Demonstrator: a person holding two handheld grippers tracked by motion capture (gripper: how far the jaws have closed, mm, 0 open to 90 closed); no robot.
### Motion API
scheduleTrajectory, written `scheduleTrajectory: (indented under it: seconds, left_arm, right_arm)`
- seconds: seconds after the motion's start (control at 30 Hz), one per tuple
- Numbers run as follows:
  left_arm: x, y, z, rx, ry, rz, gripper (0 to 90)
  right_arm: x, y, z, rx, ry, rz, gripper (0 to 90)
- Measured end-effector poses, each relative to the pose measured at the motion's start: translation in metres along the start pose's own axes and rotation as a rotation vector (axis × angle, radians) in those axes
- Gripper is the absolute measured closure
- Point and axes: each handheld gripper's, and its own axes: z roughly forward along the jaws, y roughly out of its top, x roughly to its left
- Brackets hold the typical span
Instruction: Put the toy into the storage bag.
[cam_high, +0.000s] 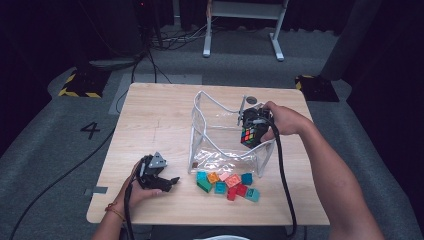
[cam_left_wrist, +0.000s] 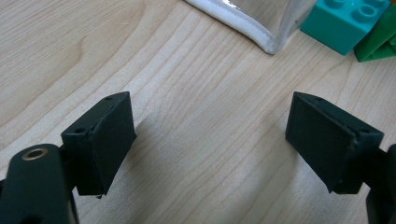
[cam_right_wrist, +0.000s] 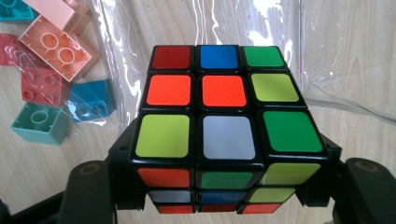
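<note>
Multicoloured cube (cam_right_wrist: 219, 126): clamped in your right tongs (cam_right_wrist: 219, 186), over the clear bag (cam_high: 215, 135).
Left tongs (cam_left_wrist: 210, 140): apart, empty, on the bench (cam_high: 150, 115).

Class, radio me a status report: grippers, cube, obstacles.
Right gripper clamped on cube, over clear bag. Left gripper open, idle. Loose bricks beside bag.

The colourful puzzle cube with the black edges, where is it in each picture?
High view: the colourful puzzle cube is right of centre, clamped in the right gripper over the clear plastic bag.
Right gripper view: the cube is in the middle, pinched between the two black jaws.
Left gripper view: bare wooden table between open jaws, with a bag corner and bricks at the top.
Shared landmark: the teal toy brick beside the bag.
</note>
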Motion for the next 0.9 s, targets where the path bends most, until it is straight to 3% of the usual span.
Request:
scheduleTrajectory:
  seconds: [0.27, 0.57, 0.7, 0.77, 0.8, 0.83, 0.87, 0.9]
  left_arm:
    - [0.0, 0.0, 0.0, 0.0, 0.0, 0.001, 15.8]
    - [0.001, 0.0, 0.0, 0.001, 0.004, 0.008, 15.6]
    - [0.001, 0.0, 0.0, 0.001, 0.003, 0.008, 15.6]
    - [0.001, 0.0, 0.0, 0.001, 0.004, 0.008, 15.6]
    - [0.001, 0.0, 0.0, 0.001, 0.004, 0.009, 15.6]
    - [0.001, 0.0, 0.0, 0.001, 0.005, 0.008, 15.6]
    - [0.001, 0.0, 0.0, 0.001, 0.004, 0.009, 15.6]
    - [0.001, 0.0, 0.0, 0.001, 0.005, 0.008, 15.6]
  right_arm:
    - [0.0, 0.001, 0.002, 0.002, 0.003, 0.004, 33.8]
    - [-0.001, -0.007, -0.001, -0.064, -0.006, 0.035, 34.3]
    - [0.0, -0.011, -0.003, -0.118, -0.021, 0.056, 34.4]
    - [-0.003, -0.014, -0.005, -0.177, -0.041, 0.033, 34.1]
    - [-0.001, -0.015, -0.007, -0.178, -0.034, 0.074, 34.1]
    - [-0.002, -0.018, -0.009, -0.219, -0.066, 0.075, 33.6]
    - [-0.002, -0.018, -0.009, -0.219, -0.066, 0.075, 33.6]
    - [-0.004, -0.02, -0.01, -0.258, -0.079, 0.059, 33.6]
